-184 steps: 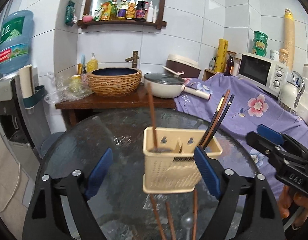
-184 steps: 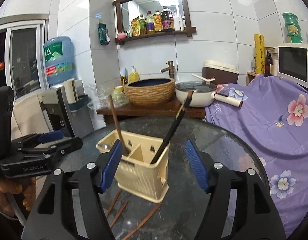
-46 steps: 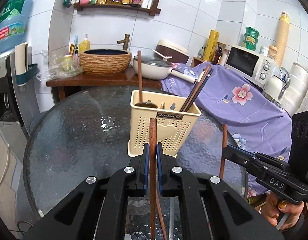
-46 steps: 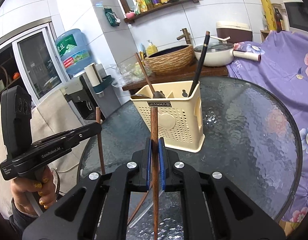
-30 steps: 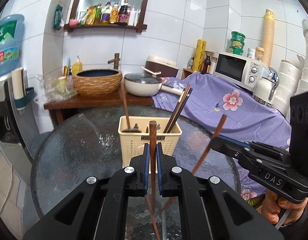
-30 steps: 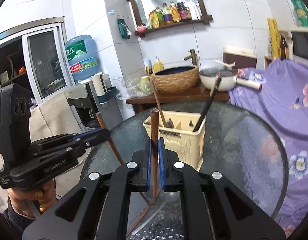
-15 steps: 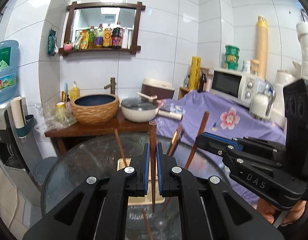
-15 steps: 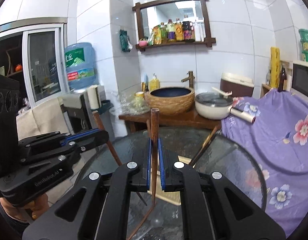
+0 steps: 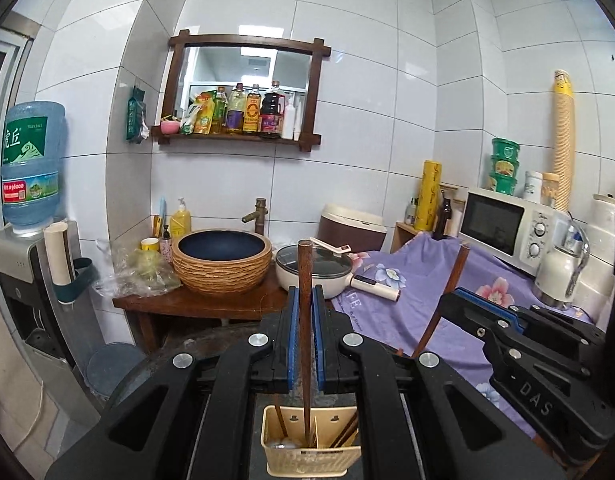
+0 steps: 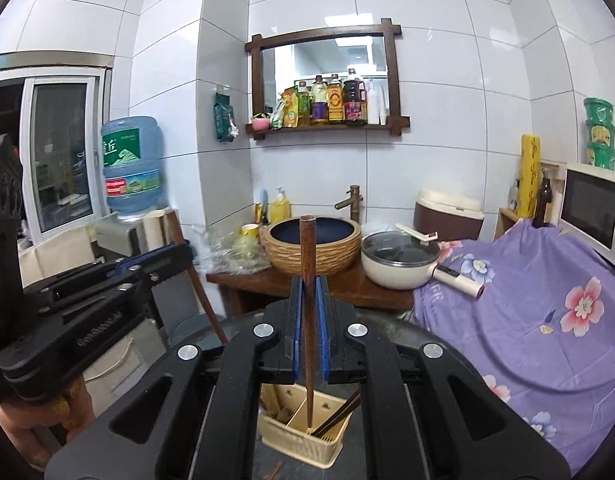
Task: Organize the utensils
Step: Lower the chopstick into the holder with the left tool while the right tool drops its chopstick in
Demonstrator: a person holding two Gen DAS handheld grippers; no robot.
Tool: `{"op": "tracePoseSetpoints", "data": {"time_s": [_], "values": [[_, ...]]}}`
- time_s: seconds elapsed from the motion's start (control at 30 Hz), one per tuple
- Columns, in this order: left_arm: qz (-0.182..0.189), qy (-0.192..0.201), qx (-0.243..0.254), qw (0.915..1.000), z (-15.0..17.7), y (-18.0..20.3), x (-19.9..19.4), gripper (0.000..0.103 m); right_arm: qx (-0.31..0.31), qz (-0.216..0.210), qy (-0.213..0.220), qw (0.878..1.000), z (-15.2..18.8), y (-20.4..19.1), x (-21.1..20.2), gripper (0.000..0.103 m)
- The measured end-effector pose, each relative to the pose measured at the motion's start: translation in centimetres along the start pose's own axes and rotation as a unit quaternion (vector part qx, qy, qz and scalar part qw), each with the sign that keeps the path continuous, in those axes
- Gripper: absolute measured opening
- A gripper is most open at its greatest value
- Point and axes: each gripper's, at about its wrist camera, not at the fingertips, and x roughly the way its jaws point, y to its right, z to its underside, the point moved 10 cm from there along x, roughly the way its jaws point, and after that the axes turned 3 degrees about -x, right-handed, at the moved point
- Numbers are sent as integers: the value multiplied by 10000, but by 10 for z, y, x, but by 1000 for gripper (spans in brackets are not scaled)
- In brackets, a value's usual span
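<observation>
My left gripper is shut on a brown wooden chopstick held upright, its lower tip over the cream utensil basket far below. My right gripper is shut on another wooden chopstick, upright, its tip over the right compartment of the same basket. The basket holds dark chopsticks and a spoon with a brown handle. Each gripper shows in the other's view: the right one, the left one.
The basket stands on a round glass table. Behind are a wooden stand with a woven basin and a lidded pan, a purple flowered cloth, a microwave and a water dispenser.
Both grippers have risen high above the table with their chopsticks, so the basket now lies far below. Six seconds ago both were open beside the basket.
</observation>
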Motion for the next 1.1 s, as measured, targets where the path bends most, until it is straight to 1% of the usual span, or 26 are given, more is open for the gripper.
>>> {"op": "tracePoseSetpoints", "data": {"time_s": [0.1, 0.17, 0.3, 0.5, 0.77, 0.9, 1.07, 1.1], "values": [[-99, 39, 86, 9999, 4, 1, 15, 6, -77, 96, 1, 9999, 7, 0, 14, 8], [-178, 20, 129, 9998, 13, -1, 27, 6, -6, 105, -96, 9999, 17, 2, 24, 8], [-207, -163, 45, 9996, 34, -8, 45, 6, 68, 160, -263, 9995, 42, 7, 44, 8], [-220, -517, -78, 9984, 76, -22, 69, 6, 232, 156, -573, 9980, 80, 14, 67, 8], [-225, -893, -102, 9957, 120, -30, 87, 6, 339, 99, -850, 9958, 120, 12, 85, 8], [-179, -1089, -124, 9938, 138, -32, 92, 6, 374, 106, -936, 9948, 132, 14, 88, 8], [-209, -1170, -67, 9929, 151, -35, 93, 7, 348, 138, -1020, 9941, 146, 16, 92, 8], [-190, -1198, -47, 9926, 153, -35, 92, 9, 347, 147, -1020, 9941, 149, 16, 92, 8]]}}
